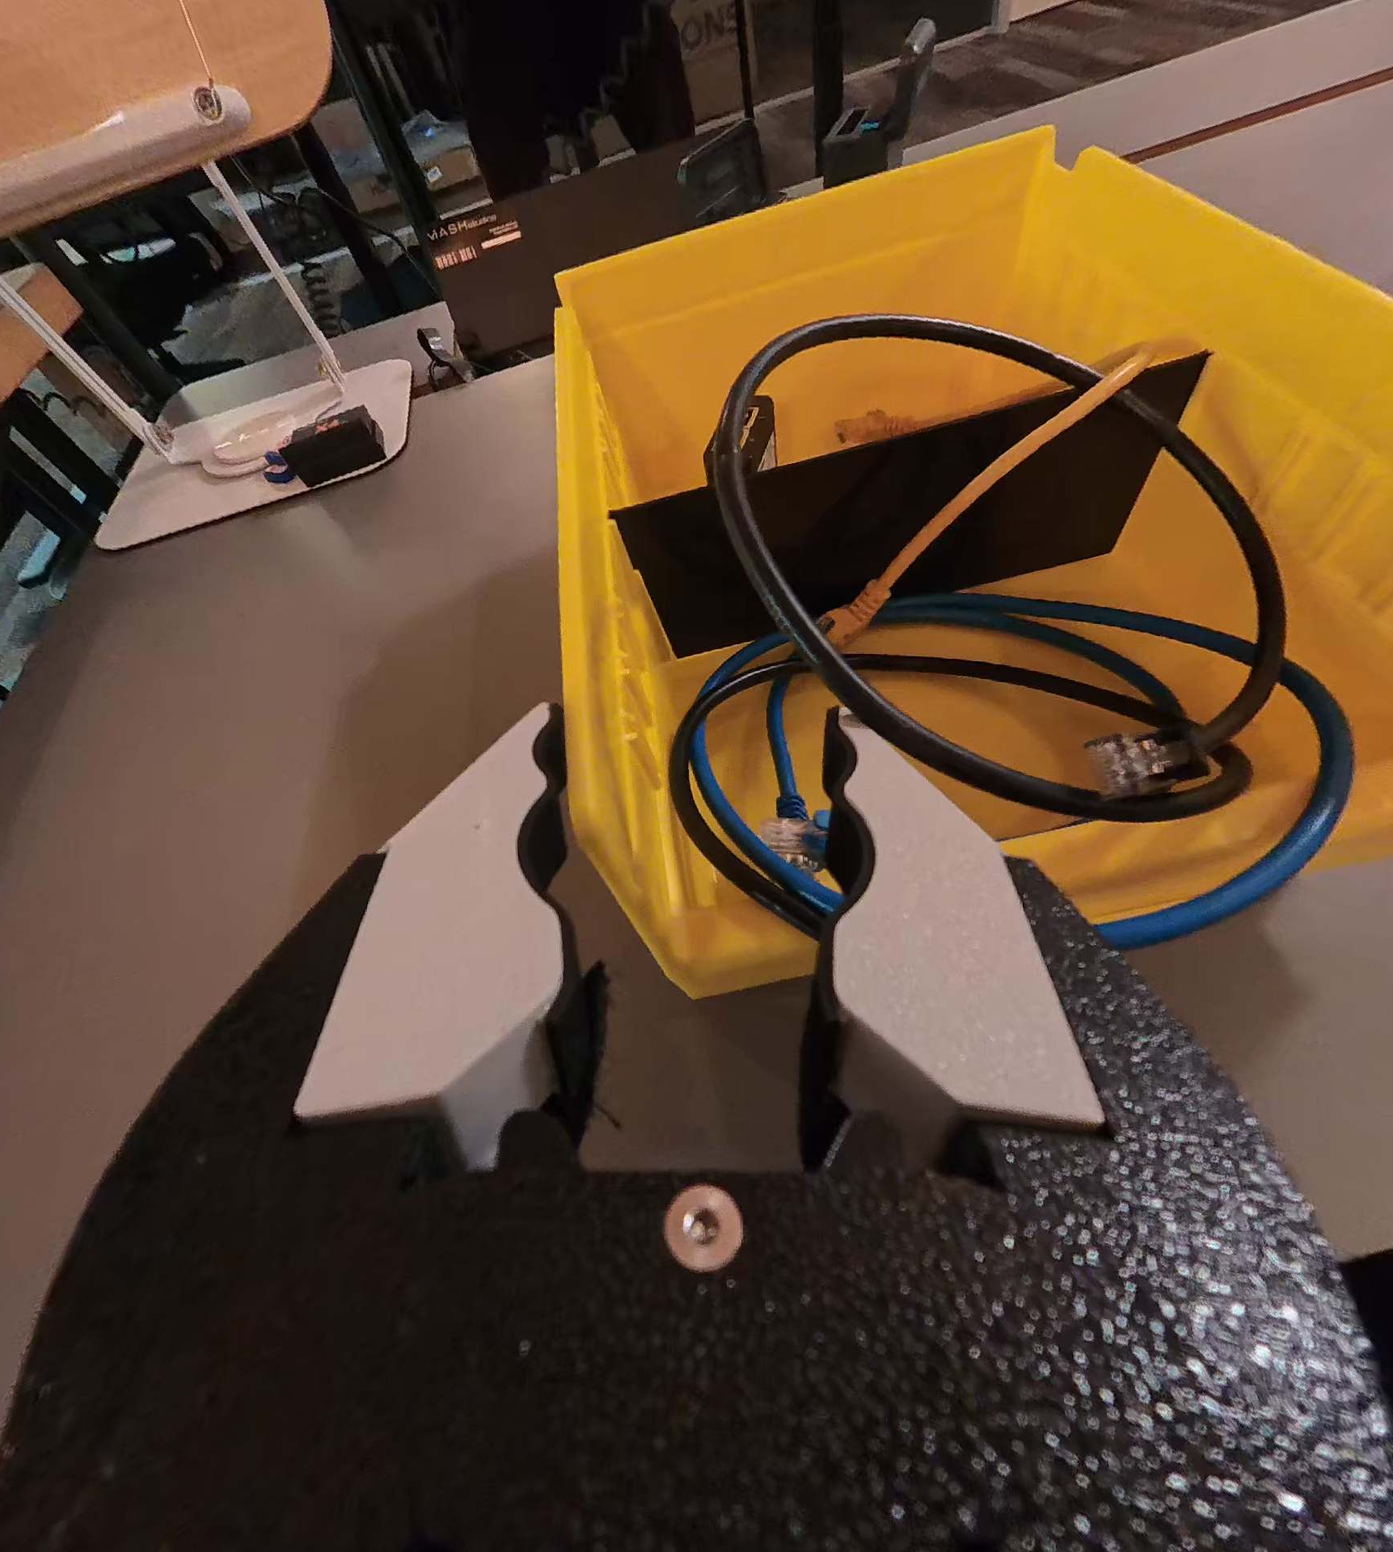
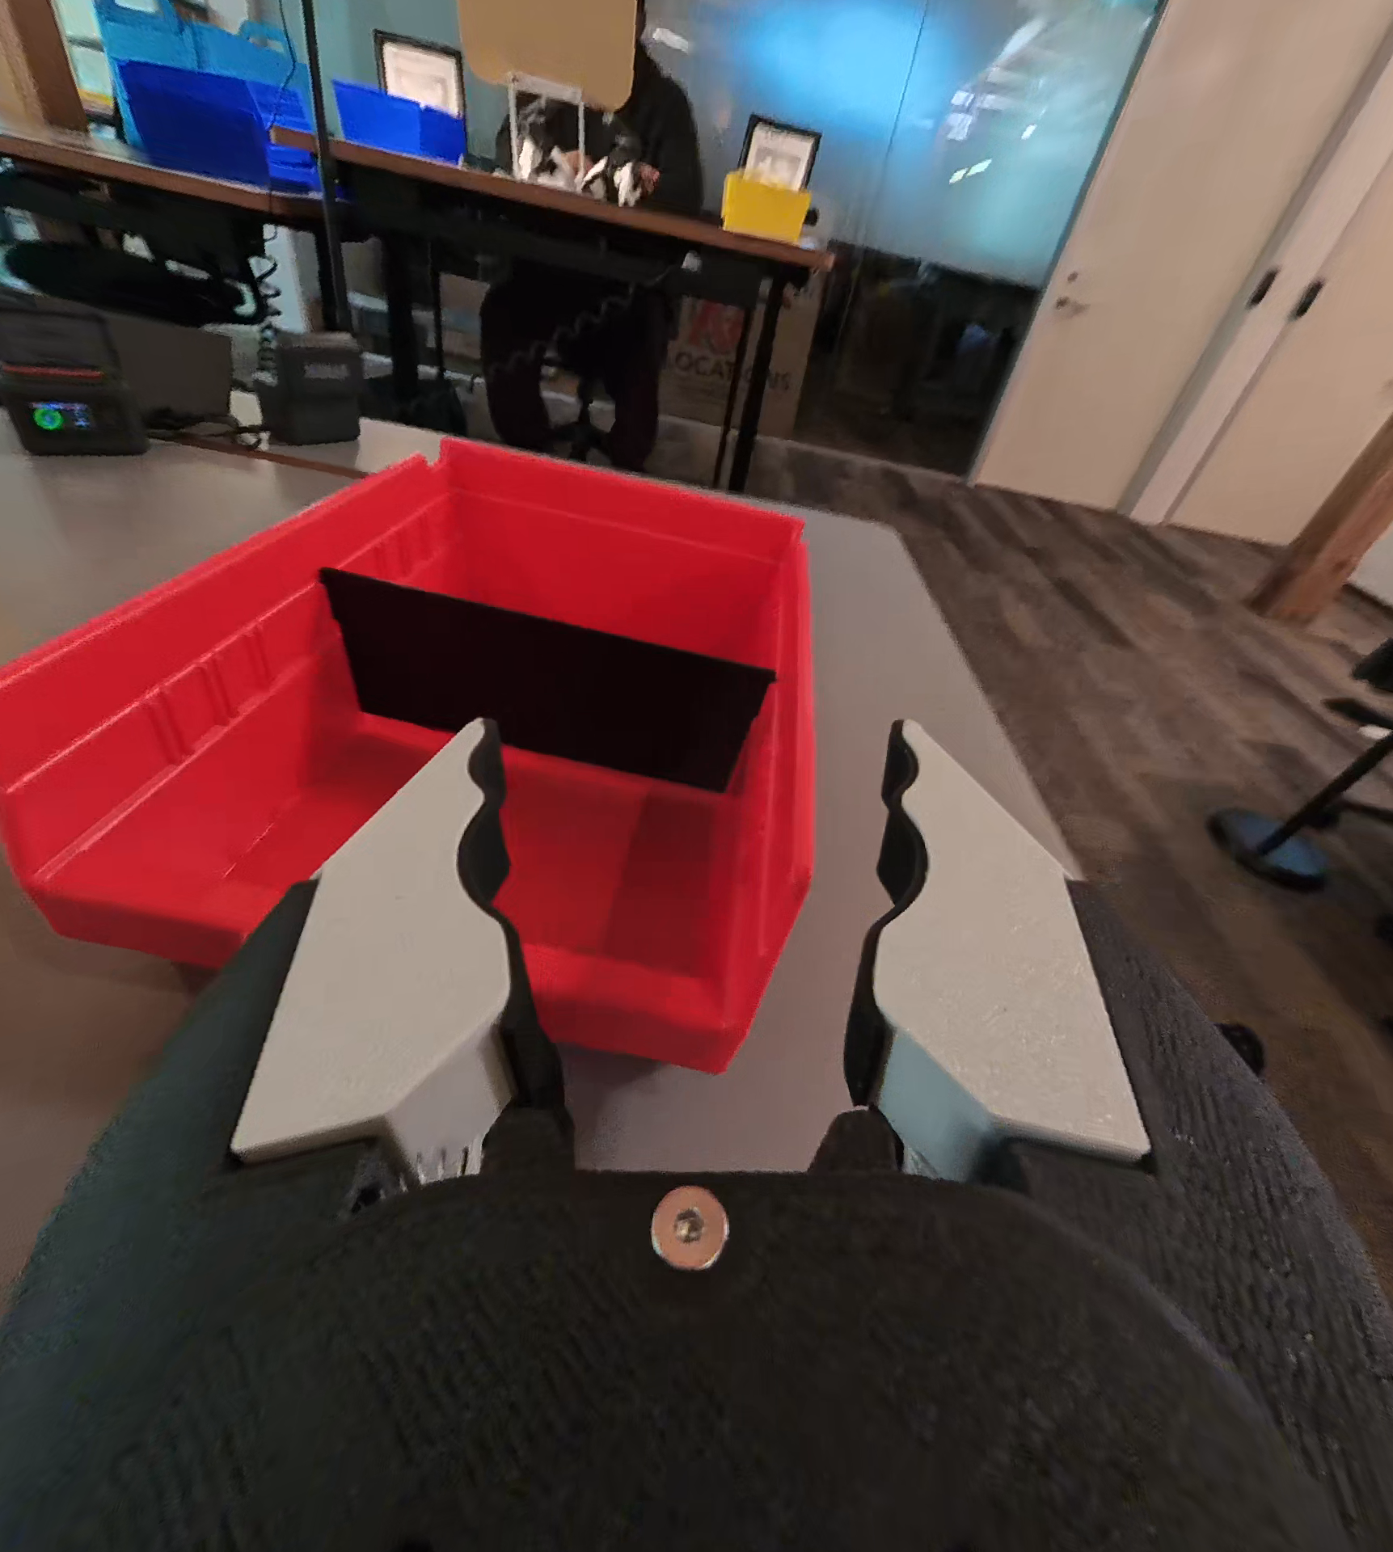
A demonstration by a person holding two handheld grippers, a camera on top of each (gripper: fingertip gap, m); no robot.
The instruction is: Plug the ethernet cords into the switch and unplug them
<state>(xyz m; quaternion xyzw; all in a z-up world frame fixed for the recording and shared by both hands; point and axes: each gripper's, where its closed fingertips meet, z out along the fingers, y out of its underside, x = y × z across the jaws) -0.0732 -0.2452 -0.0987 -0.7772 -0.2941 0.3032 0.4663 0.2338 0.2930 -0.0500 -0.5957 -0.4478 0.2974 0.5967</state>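
In the left wrist view a yellow bin (image 1: 1180, 277) on the grey table holds a black ethernet cord (image 1: 1255, 546), a blue cord (image 1: 1314, 773) and a yellow cord (image 1: 1003, 470). A small black switch (image 1: 743, 441) stands behind the bin's black divider (image 1: 928, 521). My left gripper (image 1: 693, 722) is open and empty, straddling the bin's near left wall. In the right wrist view my right gripper (image 2: 693, 735) is open and empty above the near end of a red bin (image 2: 172, 714) with a black divider (image 2: 550, 680); nothing lies in it.
A white stand base (image 1: 256, 453) with a small black box sits at the table's far left. In the right wrist view a black device with a lit screen (image 2: 63, 416) stands at the back. A person sits at a far desk (image 2: 592, 218). The table edge (image 2: 978, 672) is on the right. Tip to tip, the grippers are about 60 cm apart.
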